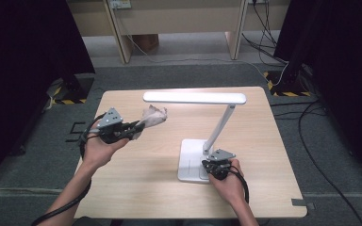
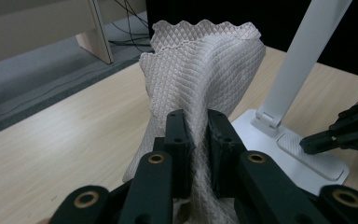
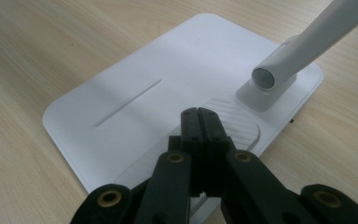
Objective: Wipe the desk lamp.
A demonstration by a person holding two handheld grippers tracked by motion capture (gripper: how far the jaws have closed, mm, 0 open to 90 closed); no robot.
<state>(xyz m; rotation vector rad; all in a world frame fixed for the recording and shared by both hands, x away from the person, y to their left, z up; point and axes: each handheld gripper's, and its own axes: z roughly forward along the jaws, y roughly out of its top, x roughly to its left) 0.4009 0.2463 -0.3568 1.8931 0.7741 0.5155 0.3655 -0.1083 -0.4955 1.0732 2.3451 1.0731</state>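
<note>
A white desk lamp stands on the wooden table (image 1: 146, 179), with its flat base (image 1: 188, 162) near the front, a slanted arm (image 1: 221, 125) and a long bar head (image 1: 194, 97). My left gripper (image 1: 139, 125) is raised over the table's left side and shut on a pale waffle-weave cloth (image 1: 153, 116). In the left gripper view the cloth (image 2: 200, 70) stands up between the pads (image 2: 177, 135). My right gripper (image 1: 215, 165) rests with its jaws pressed together on the lamp base's ribbed patch (image 3: 235, 123), beside the arm's foot (image 3: 265, 88).
Past the table's far edge lie grey carpet, a pale wooden bench (image 1: 179, 19) and loose cables (image 1: 273, 37). Black stands with yellow-striped feet (image 1: 287, 87) flank the far corners. The table's front left shows bare wood.
</note>
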